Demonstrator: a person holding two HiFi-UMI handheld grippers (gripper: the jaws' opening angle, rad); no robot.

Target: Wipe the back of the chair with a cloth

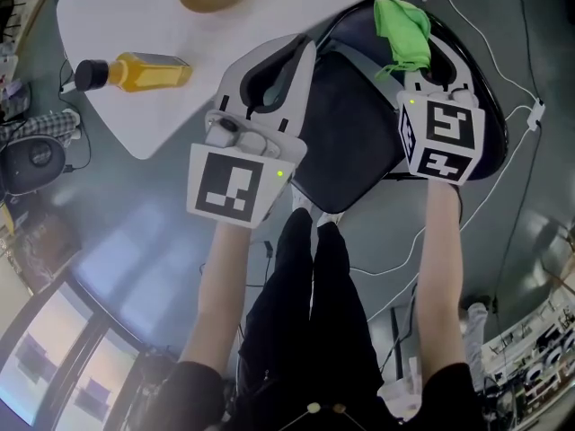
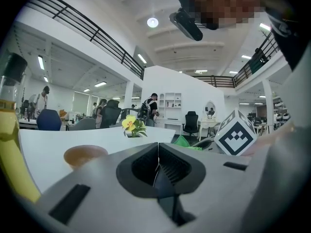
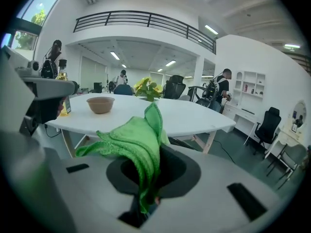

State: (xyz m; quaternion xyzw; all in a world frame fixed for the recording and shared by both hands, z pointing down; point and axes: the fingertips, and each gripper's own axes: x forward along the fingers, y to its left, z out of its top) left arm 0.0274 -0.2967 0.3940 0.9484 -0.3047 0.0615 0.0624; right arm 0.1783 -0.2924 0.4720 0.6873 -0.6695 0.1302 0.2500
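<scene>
- Since the right tongs (image 3: 147,198) are closed on only one fold of the green cloth (image 3: 136,144), which flops loose above the black chair (image 1: 350,142), a firm drag across the chair's back could tug it free.
- Left tongs (image 2: 157,165) are pressed together with nothing between them; a careless swing could topple the bottle (image 1: 135,72) on the counter (image 1: 135,21).
- No brand or writing is legible anywhere, only square black-and-white markers.
</scene>
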